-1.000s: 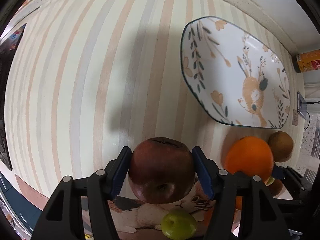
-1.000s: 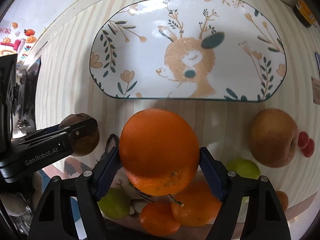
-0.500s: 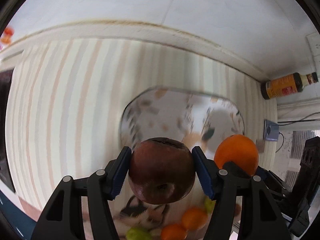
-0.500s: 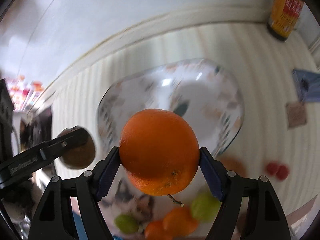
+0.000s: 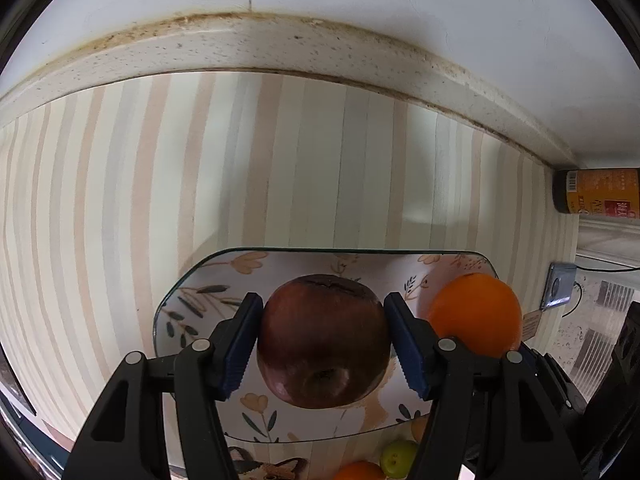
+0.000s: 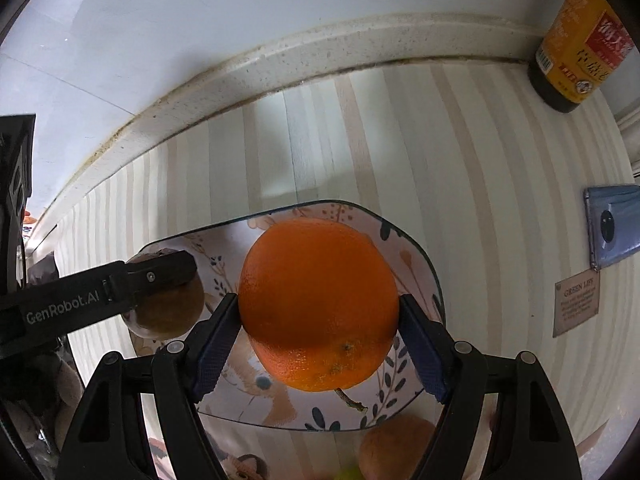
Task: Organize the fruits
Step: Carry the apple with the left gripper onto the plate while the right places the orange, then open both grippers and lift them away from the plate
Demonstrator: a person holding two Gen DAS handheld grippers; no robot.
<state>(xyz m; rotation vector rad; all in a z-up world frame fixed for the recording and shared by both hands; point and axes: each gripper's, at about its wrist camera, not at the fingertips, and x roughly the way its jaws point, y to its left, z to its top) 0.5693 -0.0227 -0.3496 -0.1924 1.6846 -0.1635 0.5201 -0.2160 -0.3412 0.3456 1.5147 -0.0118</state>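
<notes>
A dark red apple [image 5: 324,340] is clamped between the blue pads of my left gripper [image 5: 323,344], held above the left part of the patterned plate [image 5: 188,304]. My right gripper [image 6: 319,340] is shut on a large orange [image 6: 318,304], which hangs over the middle of the same plate [image 6: 416,256]. In the left wrist view the orange [image 5: 476,314] shows just right of the apple. In the right wrist view the left gripper's arm crosses in from the left with the apple [image 6: 164,312] under it.
A sauce bottle [image 6: 580,36] stands at the back right by the wall. A blue phone [image 6: 612,228] and a small card [image 6: 576,304] lie right of the plate. Loose fruit lies in front of the plate: a brown pear [image 6: 392,448], a green fruit [image 5: 398,454], a small orange [image 5: 358,472].
Both grippers have carried their fruit away from the loose pile and over the plate, toward the wall. The plate now lies under both fruits; the grips have not changed.
</notes>
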